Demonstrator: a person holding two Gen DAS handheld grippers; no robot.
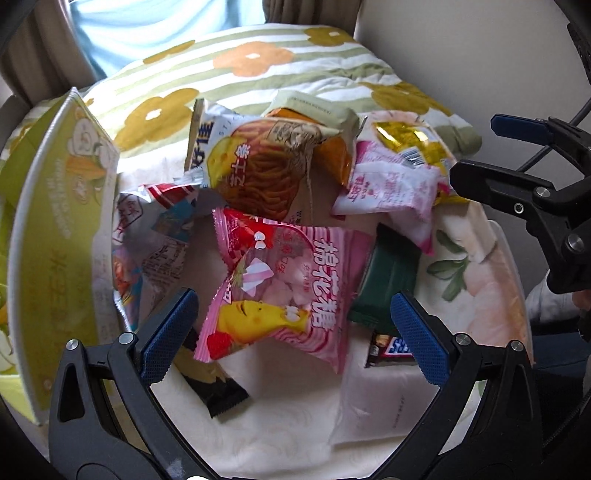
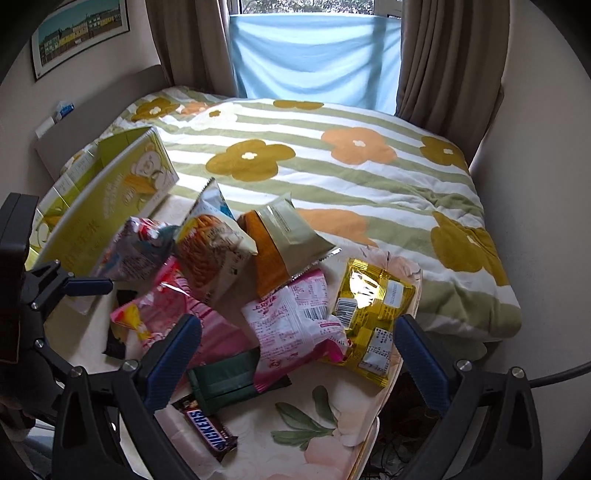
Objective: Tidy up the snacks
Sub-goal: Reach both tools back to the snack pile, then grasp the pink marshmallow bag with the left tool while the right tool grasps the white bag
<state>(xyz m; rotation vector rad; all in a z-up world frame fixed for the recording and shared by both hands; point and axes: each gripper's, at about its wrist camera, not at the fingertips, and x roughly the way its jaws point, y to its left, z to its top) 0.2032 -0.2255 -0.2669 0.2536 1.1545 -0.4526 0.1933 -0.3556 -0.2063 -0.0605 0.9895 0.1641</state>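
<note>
You're over a bed [image 2: 369,192] with a green-striped flowered quilt, brown curtains [image 2: 443,55] and a blue cloth [image 2: 314,51] across the window at the far end, a framed picture [image 2: 79,27] on the far-left wall. Nearer you, a cream floral-covered surface [image 2: 295,435] carries the snack pile.

Far left, an open yellow-green carton [image 1: 62,229] stands on edge beside the heap. Just right of it lies a silvery red-topped packet [image 1: 155,229], then a crisp-stick bag [image 1: 255,166] leaning up over the pile, an orange-and-olive pouch [image 2: 284,236] tilted against it. Your left hand-held gripper [image 1: 295,328] hangs with jaws spread wide, nothing between them, right above the pink marshmallow bag [image 1: 288,284]; a black wrapper [image 1: 218,391] pokes out beneath its near-left corner. To the right, a dark green packet [image 1: 388,284] lies partly under the pink-and-white bag [image 2: 295,325], and a Snickers bar [image 2: 207,432] sits nearer you, just beside the green one. Farthest right, a gold foil pack [image 2: 373,314] rests touching the pink-and-white bag near the surface's right edge. Your right hand-held gripper [image 2: 299,358] is open too, empty, poised over the green packet and the pink-and-white bag.
</note>
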